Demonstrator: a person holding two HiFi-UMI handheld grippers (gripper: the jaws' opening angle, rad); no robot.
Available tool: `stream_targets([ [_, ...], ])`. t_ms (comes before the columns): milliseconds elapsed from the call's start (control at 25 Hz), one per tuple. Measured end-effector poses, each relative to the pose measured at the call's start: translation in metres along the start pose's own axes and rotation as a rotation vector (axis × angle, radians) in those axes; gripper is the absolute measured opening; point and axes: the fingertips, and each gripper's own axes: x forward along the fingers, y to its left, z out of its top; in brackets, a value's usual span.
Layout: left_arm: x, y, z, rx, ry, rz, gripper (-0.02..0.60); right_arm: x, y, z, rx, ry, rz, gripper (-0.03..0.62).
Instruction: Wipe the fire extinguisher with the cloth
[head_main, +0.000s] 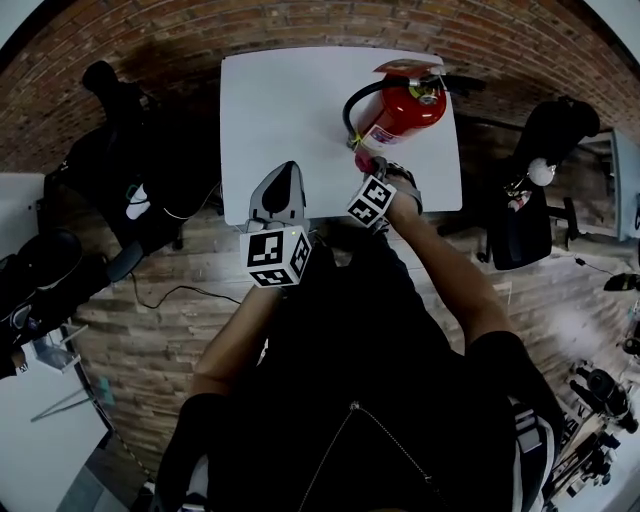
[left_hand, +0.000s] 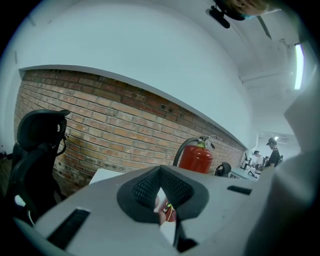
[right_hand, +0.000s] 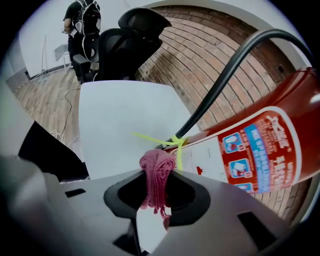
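Note:
A red fire extinguisher (head_main: 405, 112) with a black hose (head_main: 352, 105) stands on the white table (head_main: 290, 100), toward its right side. My right gripper (head_main: 362, 163) is shut on a pink cloth (right_hand: 157, 175), which bunches up between the jaws right against the extinguisher's lower body (right_hand: 260, 150), beside a yellow tie (right_hand: 173, 143). My left gripper (head_main: 284, 172) is over the table's front edge, left of the extinguisher (left_hand: 196, 157) and apart from it. Its jaws are shut with nothing in them.
Black office chairs stand left (head_main: 110, 170) and right (head_main: 545, 170) of the table. A brick wall (left_hand: 110, 130) runs behind it. A person (right_hand: 82, 25) stands far off by another chair (right_hand: 130, 35). Cables lie on the floor (head_main: 160, 295).

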Motion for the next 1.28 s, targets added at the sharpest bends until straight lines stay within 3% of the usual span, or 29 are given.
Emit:
stream_targets([
  [360,-0.007,0.022,-0.007,-0.009,0.017,0.065,0.010,0.067,0.019,-0.002,0.037,0.096,0.019,0.114],
  [560,-0.011,0.032,-0.011,-0.014,0.026,0.095,0.011,0.090,0.028,-0.005,-0.006,0.112,0.022,0.114],
  [960,-0.026,0.051,-0.017,-0.022,0.034,0.143,0.011,0.107,0.029,0.005,-0.013,0.131,0.006,0.114],
  [1280,-0.038,0.065,-0.011,-0.023,0.013,0.163,0.010,0.097,0.020,0.008,0.079,0.137,0.004,0.114],
])
